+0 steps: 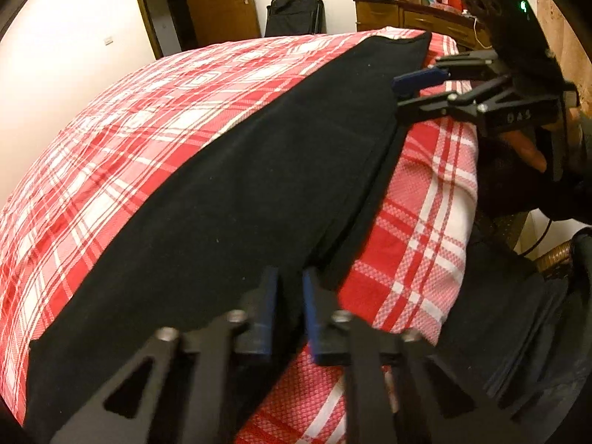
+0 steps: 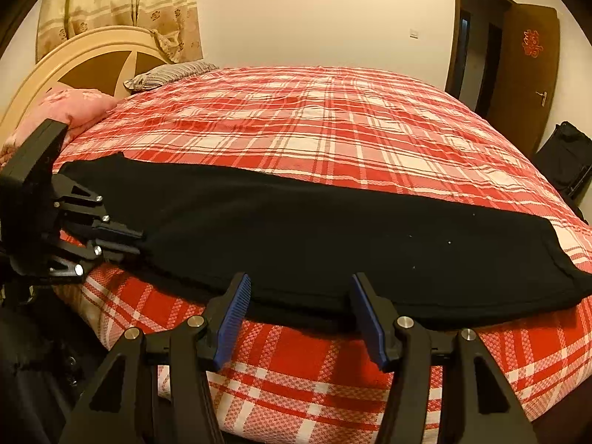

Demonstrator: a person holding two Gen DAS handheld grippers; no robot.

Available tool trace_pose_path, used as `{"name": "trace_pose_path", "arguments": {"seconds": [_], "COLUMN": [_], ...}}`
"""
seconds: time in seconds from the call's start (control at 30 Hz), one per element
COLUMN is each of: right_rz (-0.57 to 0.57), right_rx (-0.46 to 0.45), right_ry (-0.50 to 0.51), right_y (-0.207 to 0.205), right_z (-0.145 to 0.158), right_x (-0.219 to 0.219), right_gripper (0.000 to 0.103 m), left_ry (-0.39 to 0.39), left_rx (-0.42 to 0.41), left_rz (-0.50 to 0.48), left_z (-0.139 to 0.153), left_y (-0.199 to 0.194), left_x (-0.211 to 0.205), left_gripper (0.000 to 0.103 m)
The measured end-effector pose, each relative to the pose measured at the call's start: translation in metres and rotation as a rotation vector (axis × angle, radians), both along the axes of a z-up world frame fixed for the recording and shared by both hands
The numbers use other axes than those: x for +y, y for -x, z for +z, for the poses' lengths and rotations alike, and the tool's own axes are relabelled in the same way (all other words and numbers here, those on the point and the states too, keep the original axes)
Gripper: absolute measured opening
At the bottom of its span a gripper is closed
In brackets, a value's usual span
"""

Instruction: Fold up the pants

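Left gripper (image 1: 290, 296) clenched on black pants (image 2: 333, 236); right gripper (image 2: 299, 310) released, plaid bedspread (image 2: 314, 125)

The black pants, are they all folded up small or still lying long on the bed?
Still long: the black pants stretch in one flat strip along the edge of the plaid bed, legs apparently laid together.

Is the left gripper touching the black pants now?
Touching. In the right wrist view, the left gripper has its fingers closed on the edge of the black pants; no gap shows.
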State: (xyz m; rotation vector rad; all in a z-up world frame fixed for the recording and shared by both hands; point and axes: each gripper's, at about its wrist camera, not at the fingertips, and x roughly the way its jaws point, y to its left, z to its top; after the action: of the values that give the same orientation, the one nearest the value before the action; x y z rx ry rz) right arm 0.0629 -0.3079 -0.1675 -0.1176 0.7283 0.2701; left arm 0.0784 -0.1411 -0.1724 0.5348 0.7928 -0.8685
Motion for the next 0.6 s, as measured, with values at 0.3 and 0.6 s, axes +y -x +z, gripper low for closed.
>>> {"name": "trace_pose_path", "arguments": {"seconds": [0.3, 0.6], "right_rz": [-0.035, -0.04], "right_rx": [-0.02, -0.005], "right_ry": [-0.021, 0.017], "right_y": [-0.001, -0.002], "right_z": [0.002, -0.001], "right_x": [-0.008, -0.009], "right_gripper": [0.058, 0.058], "left_ry": [0.075, -0.034], "left_rx": [0.009, -0.026], "left_rz": [-0.031, -0.057], "left_z": [0.022, -0.009], "left_y": [0.005, 0.012], "left_x": [0.011, 0.004], "left_gripper": [0.006, 0.006]}}
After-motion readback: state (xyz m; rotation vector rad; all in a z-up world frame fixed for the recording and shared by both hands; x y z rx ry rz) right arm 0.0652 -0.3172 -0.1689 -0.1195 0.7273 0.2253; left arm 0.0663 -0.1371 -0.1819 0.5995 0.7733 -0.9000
